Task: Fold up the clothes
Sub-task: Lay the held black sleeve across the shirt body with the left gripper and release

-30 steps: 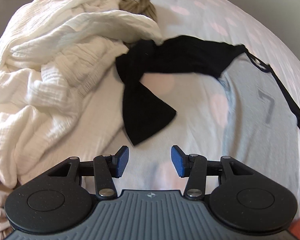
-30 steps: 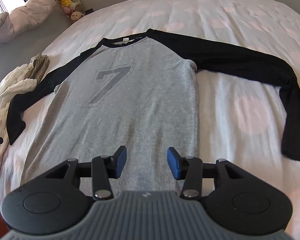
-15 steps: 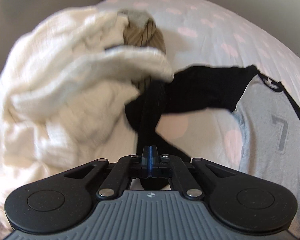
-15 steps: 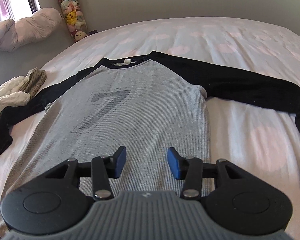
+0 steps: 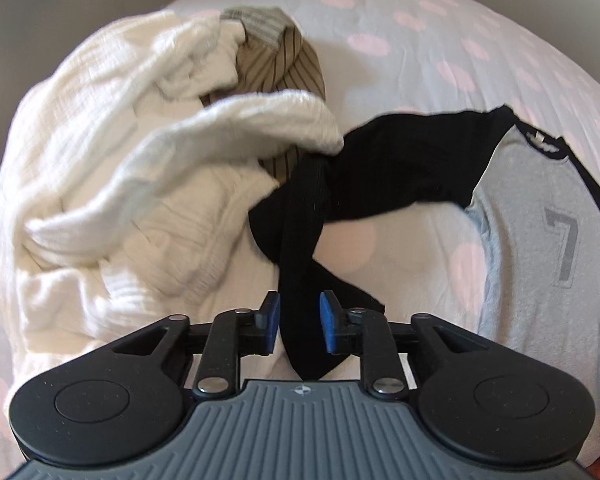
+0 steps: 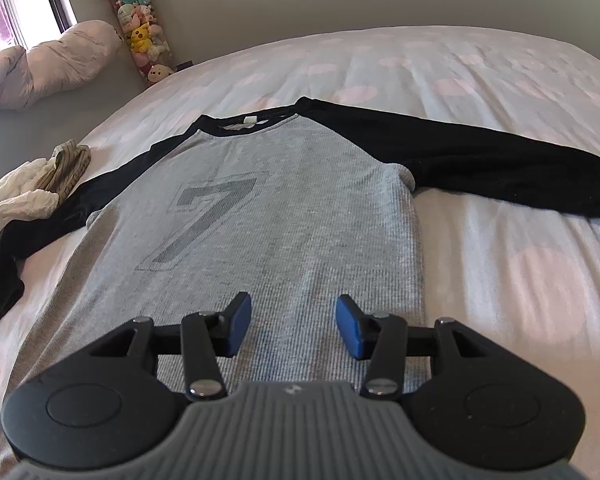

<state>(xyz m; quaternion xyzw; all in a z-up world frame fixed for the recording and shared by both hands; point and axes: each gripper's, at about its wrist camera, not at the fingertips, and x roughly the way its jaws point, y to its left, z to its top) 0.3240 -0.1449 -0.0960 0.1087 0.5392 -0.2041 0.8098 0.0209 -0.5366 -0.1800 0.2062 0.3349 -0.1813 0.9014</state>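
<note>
Shirt is laid flat on the bed, sleeves out. Left gripper is part open w/ the black cuff loose btwn its pads, not pinched. Right gripper is wide open, empty, over the hem. Cuff should be clamped fully b4 it's carried across, imo.

Black tongs, blue pads

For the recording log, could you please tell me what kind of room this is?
Most likely a bedroom: the grey-and-black raglan shirt lies on a bed with a pink-dotted white cover, and a clear tube of plush toys stands by the wall.
</note>
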